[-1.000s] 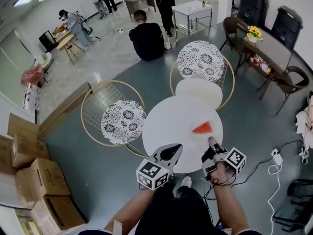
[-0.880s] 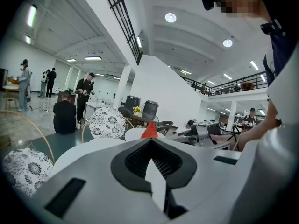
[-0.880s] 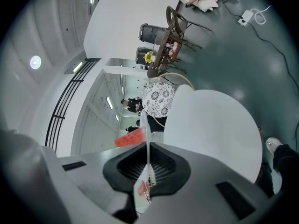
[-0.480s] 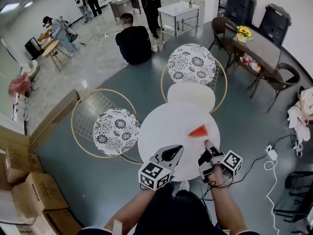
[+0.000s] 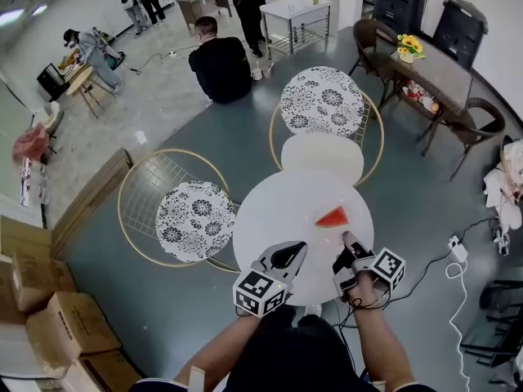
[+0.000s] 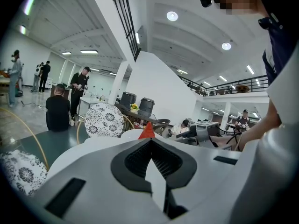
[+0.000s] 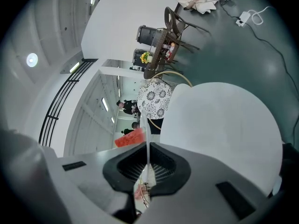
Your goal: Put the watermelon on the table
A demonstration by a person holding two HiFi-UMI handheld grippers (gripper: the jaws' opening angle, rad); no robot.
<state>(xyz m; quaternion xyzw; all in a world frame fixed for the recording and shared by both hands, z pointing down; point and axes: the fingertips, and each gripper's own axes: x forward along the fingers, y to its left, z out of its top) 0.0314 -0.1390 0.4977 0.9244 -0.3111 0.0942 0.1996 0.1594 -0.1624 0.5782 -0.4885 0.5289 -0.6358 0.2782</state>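
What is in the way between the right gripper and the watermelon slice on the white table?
Nothing that shows. In the head view the right gripper, jaws shut and empty, points at the watermelon slice, and only a strip of bare white table lies between them. The slice already lies on the table.

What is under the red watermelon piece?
The red triangular watermelon slice lies on the round white table. Nothing else shows between them. The tabletop right beneath the slice is covered, and the table's base is hidden under its top.
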